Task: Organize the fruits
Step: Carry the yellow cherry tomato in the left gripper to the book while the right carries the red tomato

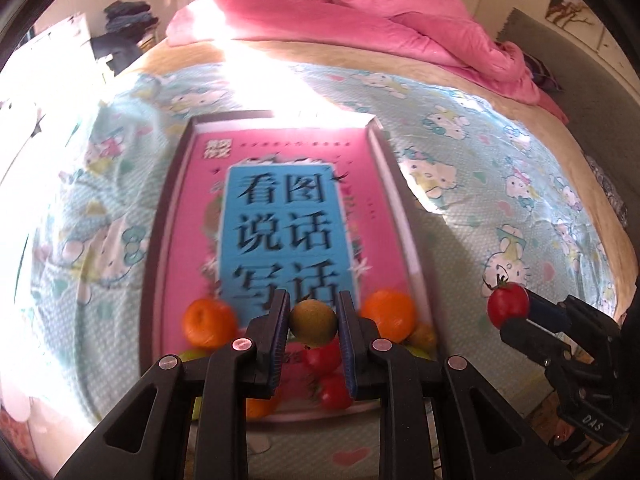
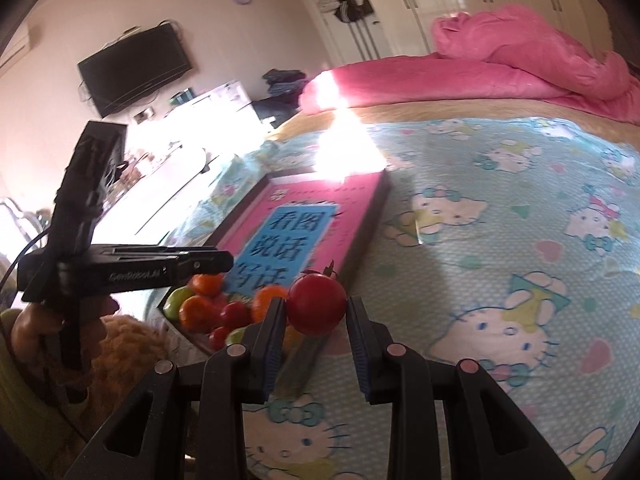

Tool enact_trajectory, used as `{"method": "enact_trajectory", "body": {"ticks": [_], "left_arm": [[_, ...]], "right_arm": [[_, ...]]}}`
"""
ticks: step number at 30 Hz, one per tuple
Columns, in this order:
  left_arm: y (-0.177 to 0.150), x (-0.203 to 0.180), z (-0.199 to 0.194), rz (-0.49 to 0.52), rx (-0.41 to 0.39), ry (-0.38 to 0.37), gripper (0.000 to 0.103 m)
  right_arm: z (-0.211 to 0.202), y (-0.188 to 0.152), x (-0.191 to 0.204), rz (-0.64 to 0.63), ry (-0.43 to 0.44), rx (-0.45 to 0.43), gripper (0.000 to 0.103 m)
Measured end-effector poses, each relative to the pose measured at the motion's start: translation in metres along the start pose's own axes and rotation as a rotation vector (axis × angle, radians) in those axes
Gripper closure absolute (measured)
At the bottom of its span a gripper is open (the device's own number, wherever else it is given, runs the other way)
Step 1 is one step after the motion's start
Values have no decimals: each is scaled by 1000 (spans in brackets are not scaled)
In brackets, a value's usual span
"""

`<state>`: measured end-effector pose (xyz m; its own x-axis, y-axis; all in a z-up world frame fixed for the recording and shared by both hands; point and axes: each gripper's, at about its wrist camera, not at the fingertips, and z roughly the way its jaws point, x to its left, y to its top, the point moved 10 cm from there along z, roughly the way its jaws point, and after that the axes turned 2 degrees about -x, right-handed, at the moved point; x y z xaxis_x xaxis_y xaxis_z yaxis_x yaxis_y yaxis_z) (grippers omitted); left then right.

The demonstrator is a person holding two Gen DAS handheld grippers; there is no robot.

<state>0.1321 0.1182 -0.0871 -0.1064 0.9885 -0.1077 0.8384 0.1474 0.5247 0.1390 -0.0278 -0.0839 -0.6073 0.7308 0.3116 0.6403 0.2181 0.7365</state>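
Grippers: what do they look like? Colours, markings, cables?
Both are black plastic with blue finger pads and round silver pivot bolts. The left gripper shows white "GenRobot.AI" lettering along its side and a thin black cable at its rear. The right gripper carries "DAS" in white on its body.

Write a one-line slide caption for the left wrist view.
Left gripper grips a brown fruit above the tray; right gripper holds a tomato.

The pink book (image 1: 280, 216) in the tray has big black words on its blue patch: 看图说话写话. The right gripper (image 1: 516, 322) has small white letters, DAS, on its black body. The left gripper (image 2: 224, 261) says GenRobot.AI on its side.
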Motion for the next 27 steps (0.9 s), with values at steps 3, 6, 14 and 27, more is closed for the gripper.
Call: {"method": "enact_trajectory", "body": {"ticks": [3,6,14,27], "left_arm": [[-11,8,1,-6,13,3,79],[-20,10,3,-7,25,-4,79],[-30,2,9,3,42,-27,79],[-38,-8,18,18,67,-47,79]], "right_arm": [[9,-5,20,-55,18,16,71],[17,-12,35,-86,25,31,71],[24,-19,43,-85,21,45,71],[39,-19,37,-63,0,70,71]]}}
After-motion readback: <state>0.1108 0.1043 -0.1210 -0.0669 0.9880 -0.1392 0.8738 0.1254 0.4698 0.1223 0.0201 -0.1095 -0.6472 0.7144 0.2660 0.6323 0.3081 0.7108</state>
